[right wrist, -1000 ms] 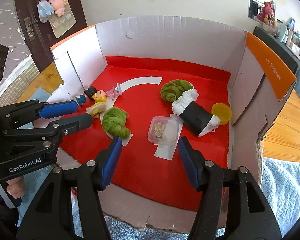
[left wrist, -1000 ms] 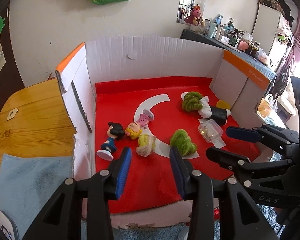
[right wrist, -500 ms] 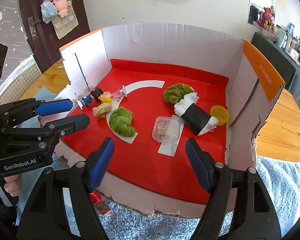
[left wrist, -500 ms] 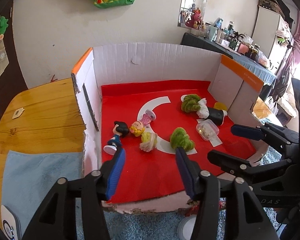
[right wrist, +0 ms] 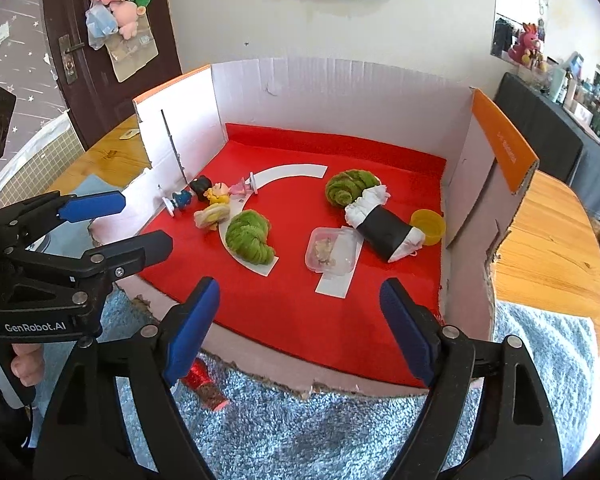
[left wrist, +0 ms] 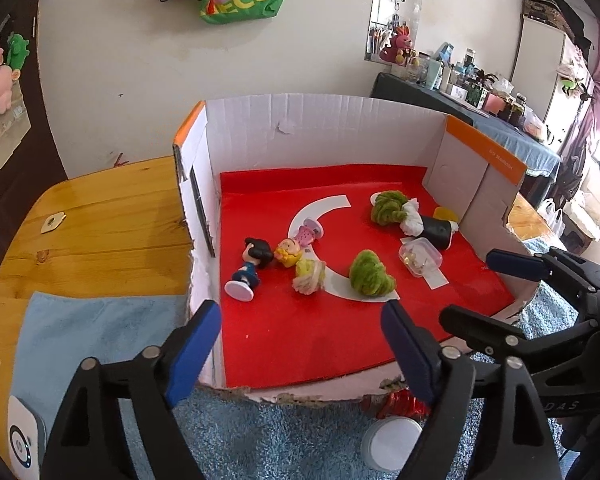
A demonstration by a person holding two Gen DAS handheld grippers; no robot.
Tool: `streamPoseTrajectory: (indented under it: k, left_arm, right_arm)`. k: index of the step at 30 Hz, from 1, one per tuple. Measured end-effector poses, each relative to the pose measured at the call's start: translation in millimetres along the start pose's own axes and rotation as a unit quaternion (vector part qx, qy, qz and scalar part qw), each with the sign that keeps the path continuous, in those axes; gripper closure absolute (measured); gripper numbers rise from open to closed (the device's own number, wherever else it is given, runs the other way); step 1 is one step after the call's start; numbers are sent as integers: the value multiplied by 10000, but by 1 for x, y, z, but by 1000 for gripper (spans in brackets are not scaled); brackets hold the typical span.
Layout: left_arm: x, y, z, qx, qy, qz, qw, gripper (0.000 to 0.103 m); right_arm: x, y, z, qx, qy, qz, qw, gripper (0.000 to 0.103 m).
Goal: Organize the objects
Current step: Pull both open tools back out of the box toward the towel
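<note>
A cardboard box (left wrist: 324,128) with a red floor holds small toys. At its left lie a dark-haired figurine (left wrist: 250,264), a yellow-haired figurine (left wrist: 290,254), a pink toy (left wrist: 310,234) and a cream toy (left wrist: 310,274). Two green croissant-like toys (left wrist: 370,274) (left wrist: 388,206), a clear plastic tub (left wrist: 420,256), a black-and-white roll (left wrist: 430,228) and a yellow cup (left wrist: 444,213) lie to the right. My left gripper (left wrist: 300,350) is open and empty at the box's front edge. My right gripper (right wrist: 300,324) is open and empty, also in front of the box (right wrist: 340,92).
The box stands on a wooden table (left wrist: 100,216) with a blue fluffy mat (left wrist: 268,440) in front. A red foil-wrapped item (left wrist: 396,404) and a white lid (left wrist: 392,444) lie on the mat. A light blue cloth (left wrist: 84,332) and a white device (left wrist: 22,440) sit at left.
Both grippers have pulled back out of the box toward its front edge and opened wider. The toys in the box have not moved.
</note>
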State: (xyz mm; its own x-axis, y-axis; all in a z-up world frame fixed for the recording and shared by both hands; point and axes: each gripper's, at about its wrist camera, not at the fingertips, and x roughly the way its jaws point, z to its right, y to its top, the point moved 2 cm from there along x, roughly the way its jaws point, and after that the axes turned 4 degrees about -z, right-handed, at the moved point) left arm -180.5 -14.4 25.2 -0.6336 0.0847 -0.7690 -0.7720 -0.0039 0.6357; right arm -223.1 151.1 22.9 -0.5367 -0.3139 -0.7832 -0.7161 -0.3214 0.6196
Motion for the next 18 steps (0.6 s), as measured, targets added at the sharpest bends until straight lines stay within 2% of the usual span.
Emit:
streamPoseTrajectory:
  k: [8,10,18]
  left_arm:
    - [0,-5,1,-16,22,-48,10000,8]
    - [-1,-6,2,-17,32,-47,10000,7]
    - [-4,-12,4,13,38,-93,9999,6]
  right_arm:
    - [-8,-6,0,16,-56,41,10000,15]
    - [-11,-8,-1,10,-74,59,10000,10]
    - [-20,-15,-4,-4,-53,110,9999,10]
